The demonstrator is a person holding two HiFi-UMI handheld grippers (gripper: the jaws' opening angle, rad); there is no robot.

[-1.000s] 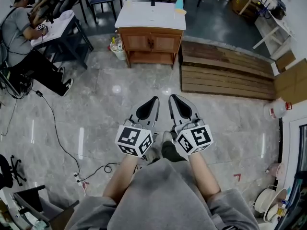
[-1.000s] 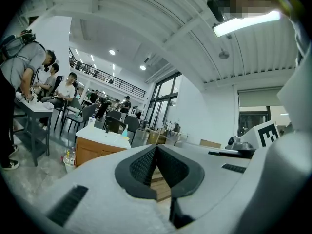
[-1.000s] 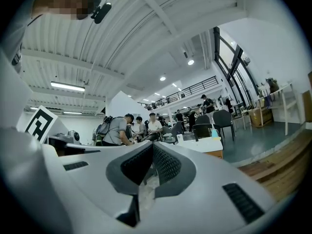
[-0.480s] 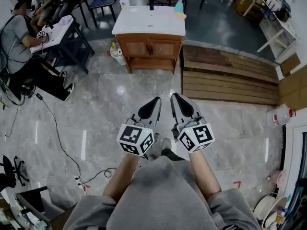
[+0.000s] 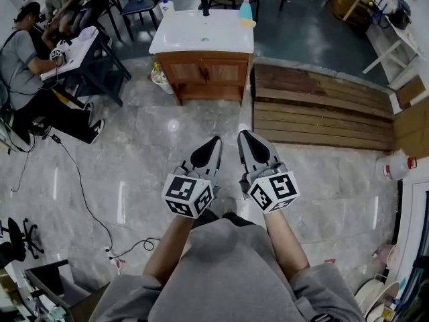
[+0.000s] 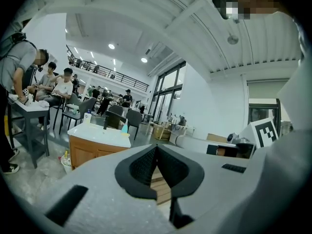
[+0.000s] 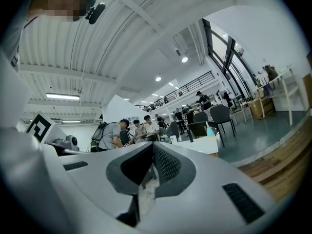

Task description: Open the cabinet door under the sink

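The wooden sink cabinet [image 5: 201, 72] with a white top [image 5: 201, 35] stands on the floor ahead; its two doors are closed, with small handles at the middle. My left gripper [image 5: 217, 140] and right gripper [image 5: 242, 135] are held side by side well short of it, above the marble floor, both pointing at it. Each is shut with nothing between the jaws. In the left gripper view the cabinet [image 6: 90, 152] lies left of the closed left gripper [image 6: 156, 147]. The right gripper [image 7: 152, 145] has the white top [image 7: 207, 145] to its right.
A platform of wooden planks [image 5: 322, 109] lies right of the cabinet. People sit at a table [image 5: 74, 42] at the left, and a cable [image 5: 87, 200] runs over the floor. Bottles [image 5: 157, 79] stand by the cabinet's left side; a blue bottle [image 5: 246, 9] stands on its top.
Both grippers and the view have moved forward towards the cabinet, which now looks larger and nearer. The jaws stayed shut.
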